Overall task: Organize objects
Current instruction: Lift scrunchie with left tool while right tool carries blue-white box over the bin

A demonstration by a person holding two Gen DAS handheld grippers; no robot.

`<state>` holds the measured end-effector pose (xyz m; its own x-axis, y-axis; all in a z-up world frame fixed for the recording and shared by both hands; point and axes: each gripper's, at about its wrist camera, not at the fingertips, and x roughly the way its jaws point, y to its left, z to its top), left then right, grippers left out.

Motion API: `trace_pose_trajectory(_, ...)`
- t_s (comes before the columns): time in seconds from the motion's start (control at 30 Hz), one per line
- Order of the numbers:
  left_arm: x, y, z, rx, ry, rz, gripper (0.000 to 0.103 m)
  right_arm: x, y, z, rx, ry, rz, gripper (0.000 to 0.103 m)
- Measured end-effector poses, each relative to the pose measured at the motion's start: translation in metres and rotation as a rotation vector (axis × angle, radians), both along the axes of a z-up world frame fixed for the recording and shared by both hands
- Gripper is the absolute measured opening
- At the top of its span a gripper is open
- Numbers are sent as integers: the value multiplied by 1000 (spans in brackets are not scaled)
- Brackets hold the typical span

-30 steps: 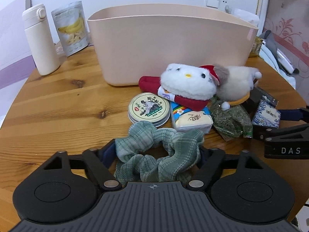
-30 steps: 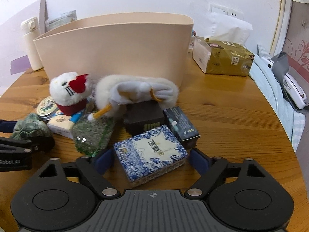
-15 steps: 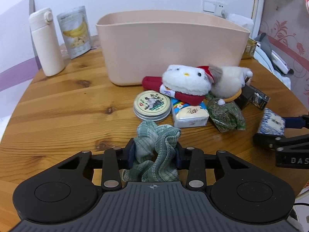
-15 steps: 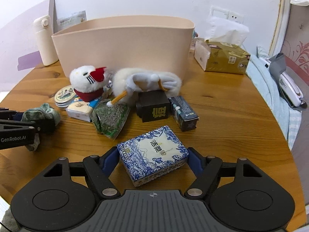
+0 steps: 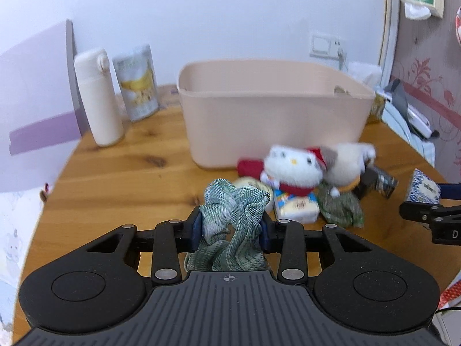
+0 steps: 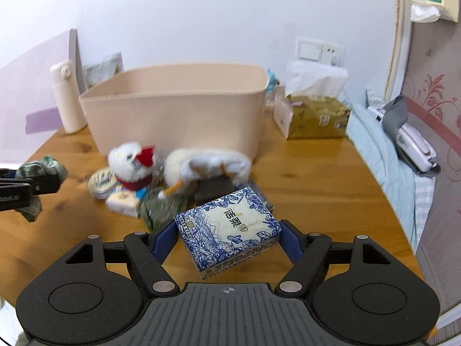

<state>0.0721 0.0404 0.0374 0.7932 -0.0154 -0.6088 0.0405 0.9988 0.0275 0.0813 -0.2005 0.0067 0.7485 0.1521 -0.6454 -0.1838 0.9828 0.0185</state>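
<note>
Left gripper (image 5: 230, 226): closed down on green plaid scrunchie (image 5: 233, 213), fabric bunched between both blue pads and raised clear of round wooden table (image 5: 129, 178). Loose folds hanging below the fingers toward the camera. Same gripper seen at far left edge of right wrist view, scrunchie (image 6: 40, 170) in its grip above the tabletop.

Right gripper (image 6: 229, 238): jaws set fairly wide, clamped on either side of blue-and-white patterned box (image 6: 229, 230). Box tilted, near corner lowest, lifted off the table. In left wrist view, same box (image 5: 423, 189) at far right, held in the air.

Pink bin (image 5: 273, 115) standing upright at far centre of table, open at top; inside only partly visible, contents not determinable.

Loose pile just in front of bin, on the table: white plush cat with red bow (image 5: 292, 165), second white plush (image 6: 207, 163) to its right, round tin (image 6: 100, 181) at left of pile, small white packet (image 5: 295, 206), green patterned pouch (image 5: 340, 209), dark box (image 5: 381, 181). Pile blurred; finer detail not legible.

Far left of table: white flask (image 5: 96, 98) upright, silver snack pouch (image 5: 138, 82) just beside it. Right of bin: gold tissue pack (image 6: 314, 115), tissue protruding at top. Bed with light blue cover (image 6: 386, 155) beyond table's right edge.
</note>
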Motion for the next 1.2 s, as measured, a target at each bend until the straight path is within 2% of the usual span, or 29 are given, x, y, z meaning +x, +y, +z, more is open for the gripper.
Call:
trace_pose_trajectory(0.4, 29, 6, 57, -12, -141, 12, 39, 30, -15, 49, 19, -122, -57, 74)
trace_pose_trajectory(0.67, 58, -8, 77, -16, -175, -23, 39, 62, -15, 76, -21, -204, -54, 74)
trace_pose_trajectory(0.87, 85, -17, 85, -9, -203, -40, 39, 87, -11, 91, -10, -237, -41, 74)
trace_pose_trajectory(1.0, 112, -20, 83, -38, -187, -26, 39, 106, -3, 95, -14, -254, -35, 74)
trace_pose_trajectory(1.2, 153, -25, 69, -48, -107, -29, 39, 140, 6, 88, -13, -219, -14, 74)
